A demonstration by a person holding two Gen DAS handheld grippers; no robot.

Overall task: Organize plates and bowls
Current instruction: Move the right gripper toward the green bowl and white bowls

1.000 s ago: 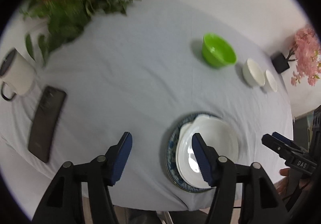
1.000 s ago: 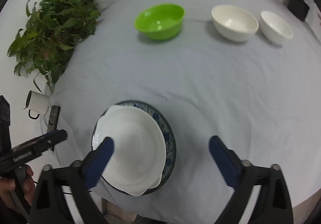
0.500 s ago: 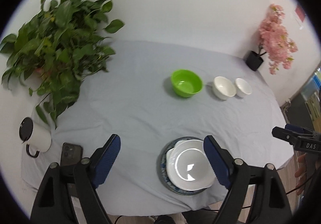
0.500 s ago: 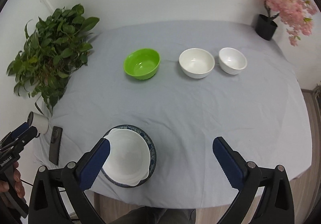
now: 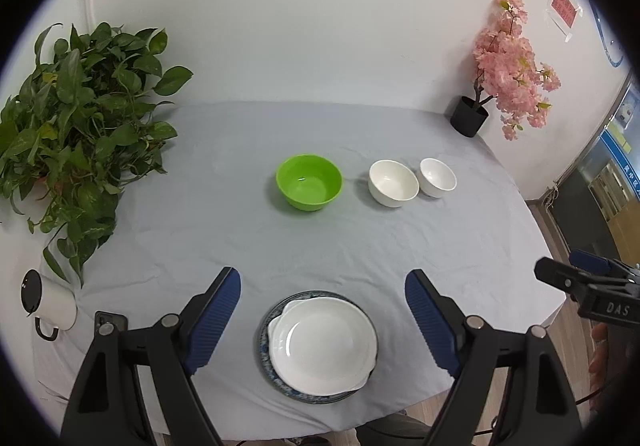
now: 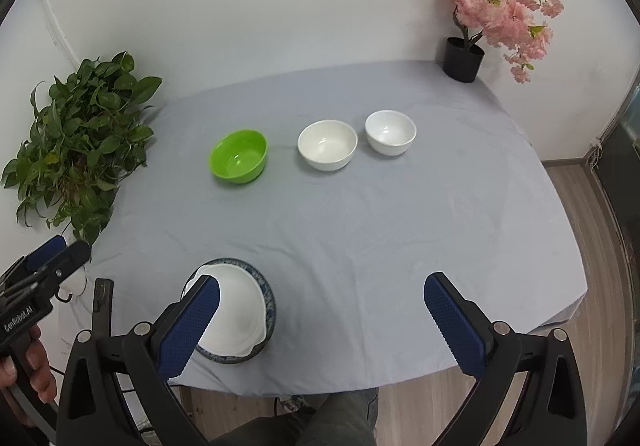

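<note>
Both tools held above the near table edge, nothing gripped. Left gripper [image 5: 322,310]: blue-padded jaws spread wide apart, w/ the plate stack seen between them from above. Right gripper [image 6: 320,316]: jaws also wide apart, its left pad overlapping the stack in view, not touching as far as I can tell.

Stack sits near the front edge of the grey-clothed round table [image 5: 224,238]: white shallow ceramic plate w/ small handle tabs [image 5: 323,344] resting on a blue-patterned round plate [image 5: 265,330], only the patterned rim showing.

Farther back, in a row, well apart from the stack: bright green plastic bowl [image 5: 309,182], then a larger white ceramic bowl [image 5: 393,183], then a smaller white ceramic bowl [image 5: 437,177] just beside it. All three upright.

Left side: leafy green potted plant [image 5: 76,134], white enamel mug w/ dark handle [image 5: 48,304], black phone [image 5: 111,321] lying flat near the mug. Back right corner: pink artificial blossom tree in a black pot [image 5: 508,62].
</note>
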